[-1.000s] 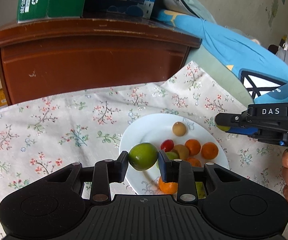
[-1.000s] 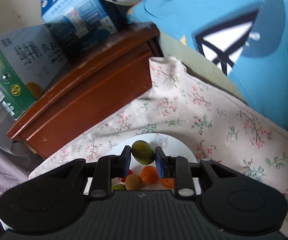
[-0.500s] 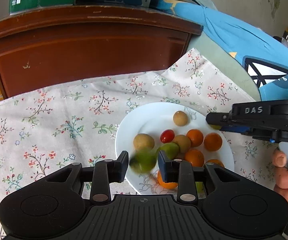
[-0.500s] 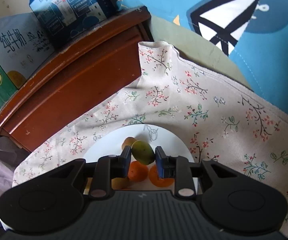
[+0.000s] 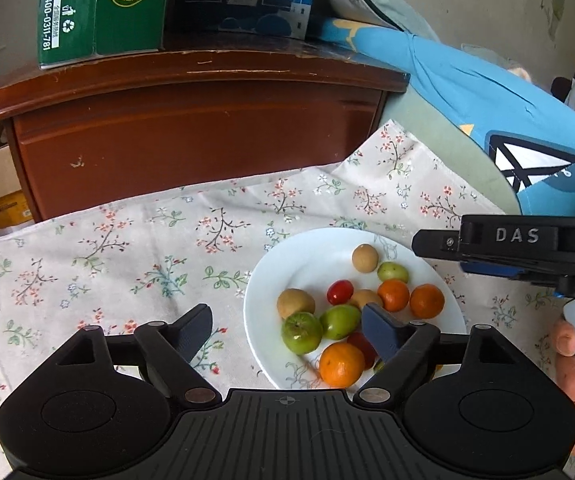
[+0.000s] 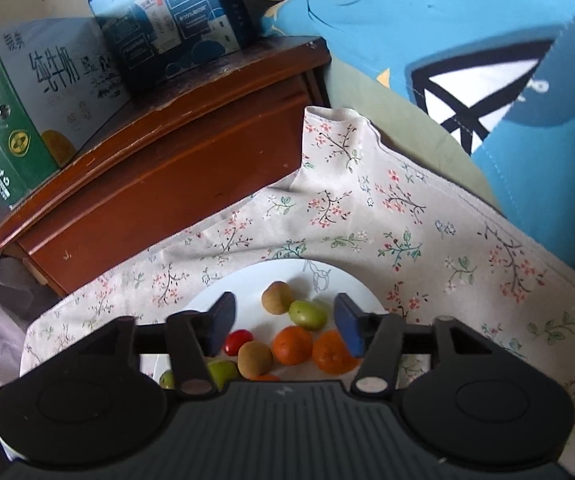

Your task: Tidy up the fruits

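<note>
With both the left claw point(image 5: 287, 330) and right claw point(image 6: 285, 322) spread wide and empty above the fruit-filled white plate point(image 5: 287, 256), each should lift straight clear without nudging the green fruit point(image 5: 301, 333).

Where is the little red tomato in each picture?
Left wrist view: the red tomato lies mid-plate, between a tan fruit on its left and an orange on its right.
Right wrist view: the same tomato sits low in the picture, just inside the gripper's left finger.
Shared landmark: the white plate on the flowered cloth, in front of the brown wooden cabinet.
</note>
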`<act>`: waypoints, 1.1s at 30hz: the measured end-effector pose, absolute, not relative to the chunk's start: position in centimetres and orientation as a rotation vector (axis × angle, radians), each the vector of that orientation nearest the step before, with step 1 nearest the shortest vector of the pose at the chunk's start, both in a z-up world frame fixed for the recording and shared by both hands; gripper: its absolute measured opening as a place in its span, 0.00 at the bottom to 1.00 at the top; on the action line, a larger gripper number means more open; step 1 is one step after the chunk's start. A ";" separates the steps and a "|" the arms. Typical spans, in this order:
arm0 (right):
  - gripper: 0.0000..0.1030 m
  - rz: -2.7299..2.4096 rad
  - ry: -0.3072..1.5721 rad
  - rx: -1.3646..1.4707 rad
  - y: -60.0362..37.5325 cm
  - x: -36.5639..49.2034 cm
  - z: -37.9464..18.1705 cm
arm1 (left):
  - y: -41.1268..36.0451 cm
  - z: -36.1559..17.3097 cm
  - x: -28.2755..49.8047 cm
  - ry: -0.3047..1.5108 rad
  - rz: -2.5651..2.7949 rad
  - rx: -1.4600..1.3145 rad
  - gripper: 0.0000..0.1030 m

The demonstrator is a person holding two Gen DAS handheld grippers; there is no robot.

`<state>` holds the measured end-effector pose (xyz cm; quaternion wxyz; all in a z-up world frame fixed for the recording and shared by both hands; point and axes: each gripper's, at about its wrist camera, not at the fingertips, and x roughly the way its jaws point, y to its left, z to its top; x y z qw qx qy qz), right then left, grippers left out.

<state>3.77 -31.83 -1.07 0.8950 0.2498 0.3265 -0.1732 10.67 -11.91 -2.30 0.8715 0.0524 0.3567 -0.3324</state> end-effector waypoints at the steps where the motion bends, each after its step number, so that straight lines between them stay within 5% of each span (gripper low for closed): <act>1: 0.60 -0.360 0.676 0.515 -31.7 3.6 -0.8 | -11.9 -2.2 10.5 0.745 -0.692 0.117 0.81; 7: 0.62 -0.353 0.678 0.477 -30.9 2.5 0.9 | -11.5 -1.6 9.5 0.752 -0.668 0.140 0.89; 33: 0.85 -0.463 0.791 0.365 -29.4 -3.9 2.9 | -8.5 -0.1 6.6 0.862 -0.488 0.119 0.93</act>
